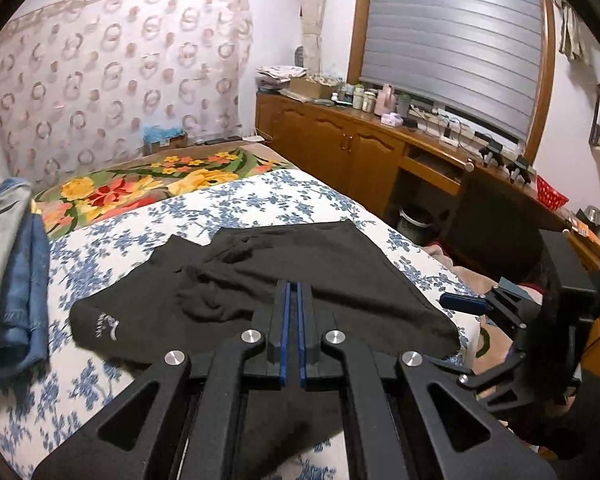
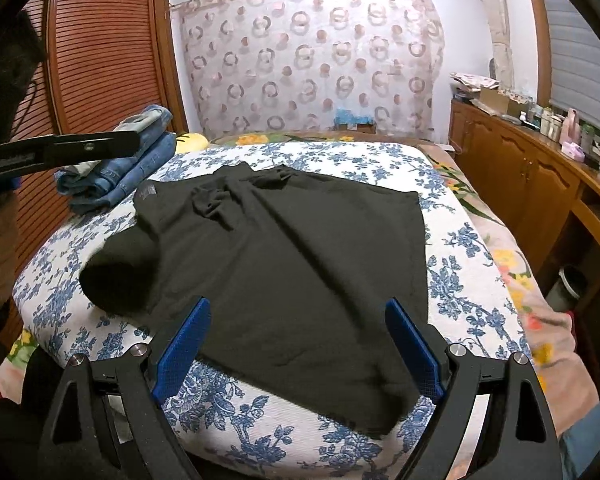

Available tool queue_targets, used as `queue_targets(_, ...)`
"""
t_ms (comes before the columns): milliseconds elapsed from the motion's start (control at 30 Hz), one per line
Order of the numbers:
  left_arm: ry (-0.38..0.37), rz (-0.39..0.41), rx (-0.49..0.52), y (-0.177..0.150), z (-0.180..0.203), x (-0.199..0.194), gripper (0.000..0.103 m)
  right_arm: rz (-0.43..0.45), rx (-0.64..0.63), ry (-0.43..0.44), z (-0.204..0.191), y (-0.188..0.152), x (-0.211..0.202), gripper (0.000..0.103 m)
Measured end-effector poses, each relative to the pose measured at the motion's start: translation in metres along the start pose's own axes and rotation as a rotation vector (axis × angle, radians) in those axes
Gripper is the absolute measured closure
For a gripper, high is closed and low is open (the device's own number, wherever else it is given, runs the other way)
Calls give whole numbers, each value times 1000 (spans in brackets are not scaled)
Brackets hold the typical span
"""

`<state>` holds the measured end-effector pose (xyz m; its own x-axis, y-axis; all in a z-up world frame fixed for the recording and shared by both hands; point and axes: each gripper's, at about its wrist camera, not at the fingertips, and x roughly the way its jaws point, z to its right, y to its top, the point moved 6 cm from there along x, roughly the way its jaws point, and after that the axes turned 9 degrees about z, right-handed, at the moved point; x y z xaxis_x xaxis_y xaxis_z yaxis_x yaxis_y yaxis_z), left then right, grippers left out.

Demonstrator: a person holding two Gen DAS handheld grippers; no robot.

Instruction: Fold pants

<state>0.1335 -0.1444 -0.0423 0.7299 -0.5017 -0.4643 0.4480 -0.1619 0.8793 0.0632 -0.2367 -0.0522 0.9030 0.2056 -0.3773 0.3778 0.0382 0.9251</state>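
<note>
Black pants (image 1: 308, 280) lie spread and rumpled on the blue-flowered white cover (image 1: 100, 248) of the bed; they also show in the right wrist view (image 2: 292, 264). My left gripper (image 1: 294, 286) is shut, its blue pads together with nothing visibly between them, above the near part of the pants. My right gripper (image 2: 298, 308) is open wide over the near edge of the pants, blue pads (image 2: 184, 344) on either side of the fabric. The right gripper also shows at the right of the left wrist view (image 1: 460, 304).
Folded blue jeans (image 2: 128, 168) are stacked at the bed's left edge, also in the left wrist view (image 1: 16, 280). A wooden cabinet (image 1: 340, 148) with clutter runs along the right wall. A bin (image 2: 568, 284) stands beside the bed. A louvred wooden door (image 2: 100, 48) is at left.
</note>
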Motion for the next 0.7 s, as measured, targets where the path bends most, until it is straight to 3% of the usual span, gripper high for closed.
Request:
queue_targets(333, 41, -1, -25, -4, -10, -4, 98, -9, 11, 5, 0, 0, 3, 13)
queue_targets(400, 75, -6, -26, -7, -19, -9, 84, -9, 13, 15, -1, 2, 5, 13)
queue_targets(467, 94, -1, -35, -11, -29, -14, 56, -7, 6, 24, -5, 4, 7, 13)
queue_targets(533, 109, -1, -49, -18, -40, -19, 47, -6, -3, 37, -10, 7, 10, 16)
queue_targets(567, 123, -13, -62, -23, -48, -20, 36, -7, -4, 45, -12, 7, 11, 17)
queue_targets(700, 153, -44, -107, -47, -71, -27, 32, -13, -10, 82, -23, 12, 20, 30)
